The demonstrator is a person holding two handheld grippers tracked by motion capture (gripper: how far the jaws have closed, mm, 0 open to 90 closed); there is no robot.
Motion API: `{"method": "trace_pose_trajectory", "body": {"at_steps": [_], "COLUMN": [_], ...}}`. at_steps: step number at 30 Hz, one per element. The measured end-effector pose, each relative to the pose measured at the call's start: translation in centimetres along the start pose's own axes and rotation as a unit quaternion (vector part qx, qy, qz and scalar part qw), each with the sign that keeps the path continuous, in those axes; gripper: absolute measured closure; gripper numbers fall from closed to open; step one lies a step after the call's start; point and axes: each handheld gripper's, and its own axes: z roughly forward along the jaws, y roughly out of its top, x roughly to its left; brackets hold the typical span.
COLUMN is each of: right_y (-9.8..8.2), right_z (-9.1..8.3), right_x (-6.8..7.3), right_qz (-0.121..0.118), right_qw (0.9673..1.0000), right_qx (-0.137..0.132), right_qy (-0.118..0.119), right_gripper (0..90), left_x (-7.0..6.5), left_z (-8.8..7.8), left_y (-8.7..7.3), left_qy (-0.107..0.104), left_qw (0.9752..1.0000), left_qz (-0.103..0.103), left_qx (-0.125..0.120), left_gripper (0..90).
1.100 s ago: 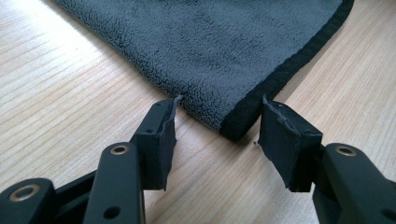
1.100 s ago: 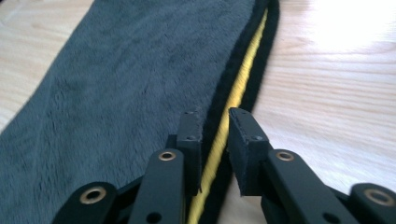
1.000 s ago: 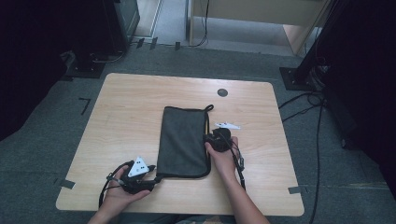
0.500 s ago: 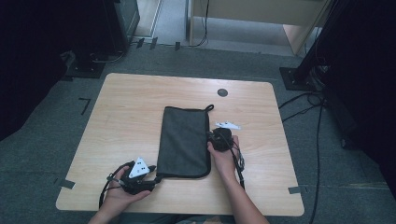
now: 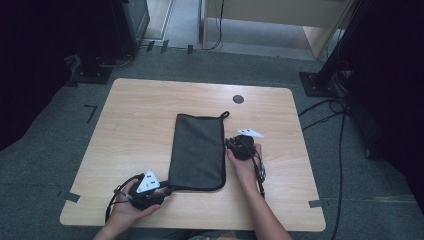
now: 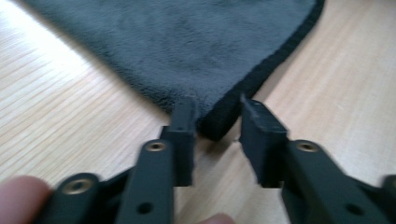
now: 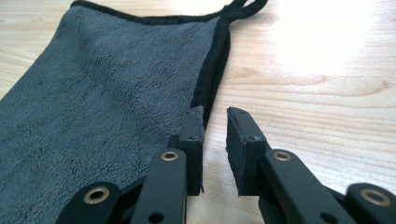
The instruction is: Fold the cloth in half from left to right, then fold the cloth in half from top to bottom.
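A dark grey towel [image 5: 197, 150] lies folded flat on the wooden table [image 5: 140, 115], with a hanging loop [image 5: 224, 115] at its far right corner. My left gripper [image 5: 166, 191] sits at the towel's near left corner. In the left gripper view its jaws [image 6: 215, 116] have just been closing and stand apart, with the corner of the towel [image 6: 187, 46] between them and a gap still showing. My right gripper [image 5: 228, 145] rests at the towel's right edge. Its jaws [image 7: 215, 116] have just been opening. Bare wood shows in the narrow gap, and the edge of the towel [image 7: 102, 93] runs under the left jaw.
A round black grommet [image 5: 238, 99] sits in the table near the far edge. Dark equipment stands border the floor at left and right, and cables [image 5: 340, 125] trail on the carpet to the right. Bare wood lies on both sides of the towel.
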Motion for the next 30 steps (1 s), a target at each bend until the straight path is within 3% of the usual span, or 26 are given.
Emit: {"method": "trace_pose_trajectory", "body": {"at_steps": [5,6,8,10,11,13,15,18,22,23,24,25,28,29,30], "right_y": [-0.2,-0.2,-0.2,0.0,0.0,0.2,0.6,1.4,2.2,2.6,2.8,3.0,3.5,3.5,3.8], "right_z": [0.4,0.4,0.4,0.3,0.3,0.1,0.2,0.0,-0.1,0.1,0.2,0.4,1.0,1.0,1.6], "right_x": [0.1,0.1,0.1,-0.1,-0.1,-0.4,-0.5,-0.5,-0.1,0.1,0.3,0.3,0.4,0.4,0.4], "right_qz": [0.000,-0.004,-0.004,-0.002,-0.002,0.003,-0.002,-0.004,-0.016,-0.023,-0.026,-0.027,-0.024,-0.024,-0.019], "right_qw": [1.0000,1.0000,1.0000,1.0000,1.0000,0.9999,1.0000,0.9999,0.9997,0.9995,0.9994,0.9993,0.9993,0.9993,0.9994], "right_qx": [0.004,0.005,0.004,-0.001,-0.001,-0.008,0.001,-0.008,-0.010,-0.012,-0.011,-0.013,-0.016,-0.016,-0.015], "right_qy": [0.000,-0.004,-0.008,-0.008,-0.008,-0.007,-0.003,0.008,0.017,0.020,0.021,0.021,0.024,0.024,0.025], "right_gripper": [76.4,76.6,76.4,75.8,75.8,74.6,72.6,69.3,66.0,63.9,63.1,62.4,60.9,60.9,60.6], "left_x": [-0.5,-0.7,-0.9,-0.7,-0.7,-0.1,0.5,0.6,0.7,0.9,0.9,1.2,1.3,1.3,1.1], "left_z": [0.1,0.0,0.1,0.1,0.1,-0.1,-0.4,-0.7,-0.8,-0.7,-0.7,-0.3,0.6,0.6,1.1], "left_y": [0.0,0.1,0.0,-0.2,-0.2,-0.2,0.0,0.1,0.5,0.7,0.7,0.9,1.1,1.1,0.9], "left_qy": [-0.009,-0.011,-0.015,-0.037,-0.037,-0.059,-0.077,-0.091,-0.076,-0.059,-0.059,-0.037,-0.006,-0.006,0.011], "left_qw": [0.9993,0.9979,0.9967,0.9970,0.9970,0.9976,0.9969,0.9953,0.9960,0.9967,0.9967,0.9968,0.9968,0.9968,0.9973], "left_qz": [0.035,0.061,0.074,0.064,0.064,0.036,0.011,0.006,-0.002,-0.019,-0.019,-0.044,-0.070,-0.070,-0.070], "left_qx": [0.012,0.021,0.030,0.024,0.024,0.005,-0.013,-0.032,-0.047,-0.053,-0.053,-0.055,-0.038,-0.038,-0.018], "left_gripper": [79.4,80.7,78.2,63.3,55.4,47.7,42.9,36.5,32.9,32.7,32.3,32.0,31.7,30.9,29.8]}}
